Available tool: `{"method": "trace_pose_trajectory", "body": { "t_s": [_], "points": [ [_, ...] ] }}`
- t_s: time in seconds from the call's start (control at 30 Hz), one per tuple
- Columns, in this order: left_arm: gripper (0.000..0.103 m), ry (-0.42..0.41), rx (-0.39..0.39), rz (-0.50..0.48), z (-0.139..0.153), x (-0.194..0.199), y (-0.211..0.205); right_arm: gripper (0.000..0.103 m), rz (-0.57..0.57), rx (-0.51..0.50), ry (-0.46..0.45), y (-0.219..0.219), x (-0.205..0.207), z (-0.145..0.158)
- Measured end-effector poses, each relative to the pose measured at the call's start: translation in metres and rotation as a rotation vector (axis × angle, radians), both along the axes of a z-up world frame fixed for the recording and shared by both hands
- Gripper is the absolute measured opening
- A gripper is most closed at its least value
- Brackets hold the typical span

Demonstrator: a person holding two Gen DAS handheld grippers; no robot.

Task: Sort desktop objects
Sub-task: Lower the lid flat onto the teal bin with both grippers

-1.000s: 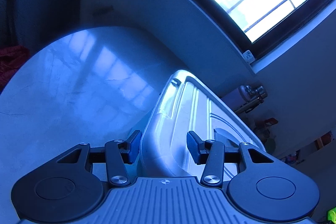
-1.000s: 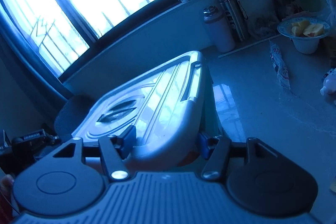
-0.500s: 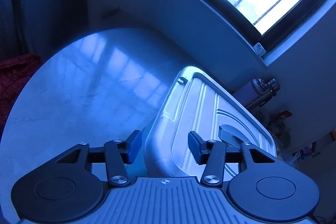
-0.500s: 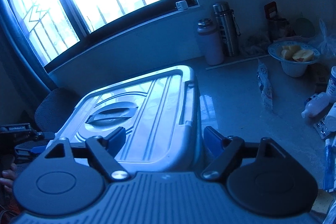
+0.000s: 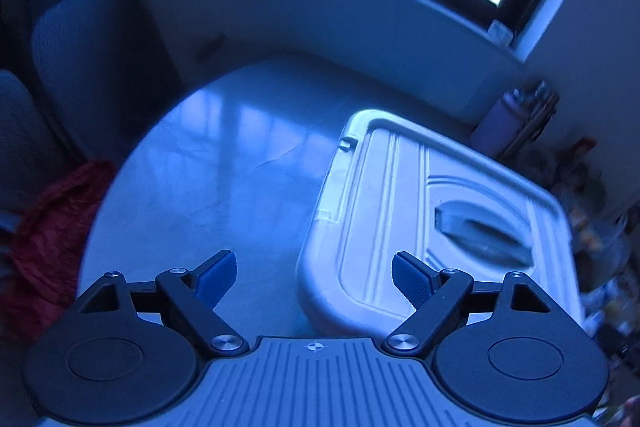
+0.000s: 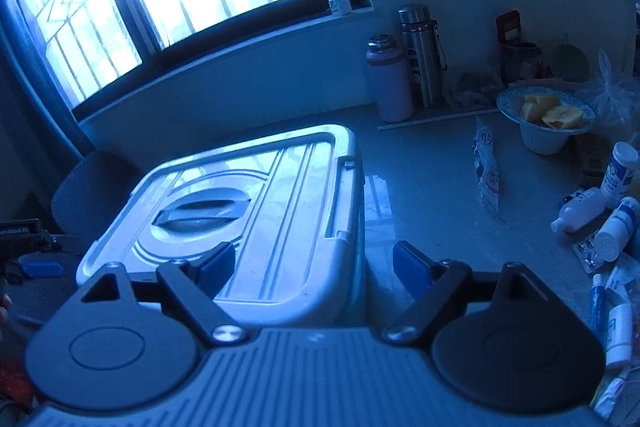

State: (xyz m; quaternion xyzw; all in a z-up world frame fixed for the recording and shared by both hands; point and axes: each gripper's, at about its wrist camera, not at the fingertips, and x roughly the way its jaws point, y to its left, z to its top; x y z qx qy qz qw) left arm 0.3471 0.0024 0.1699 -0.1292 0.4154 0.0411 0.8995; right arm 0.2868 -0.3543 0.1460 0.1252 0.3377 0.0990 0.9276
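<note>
Left wrist view: the table (image 5: pixel 224 163) carries the closed storage box (image 5: pixel 432 227) at three o'clock. The left gripper (image 5: pixel 312 277) hangs spread wide, gripping nothing. The right gripper (image 6: pixel 312 263) is likewise spread; medicine bottles (image 6: pixel 612 199) lie at three o'clock.

text: none legible | packet (image 6: pixel 487 169), bottles (image 6: pixel 618 173): print blurred
</note>
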Motion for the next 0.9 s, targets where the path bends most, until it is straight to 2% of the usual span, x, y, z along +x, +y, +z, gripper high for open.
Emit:
{"method": "trace_pose_trajectory", "body": {
  "t_s": [0.2, 0.37, 0.47, 0.9],
  "points": [
    [0.086, 0.059, 0.072, -0.046, 0.019, 0.007, -0.003, 0.090, 0.031, -0.109, 0.098, 0.010, 0.013, 0.015],
    [0.086, 0.093, 0.130, -0.100, 0.030, 0.008, -0.009, 0.091, 0.053, -0.134, 0.146, 0.018, 0.016, 0.023],
    [0.086, 0.127, 0.161, -0.138, 0.031, 0.009, -0.013, 0.091, 0.037, -0.164, 0.216, 0.026, 0.021, 0.024],
    [0.086, 0.257, 0.248, -0.141, 0.028, 0.032, -0.004, 0.091, 0.034, -0.176, 0.267, 0.036, 0.033, 0.028]
  ]
}}
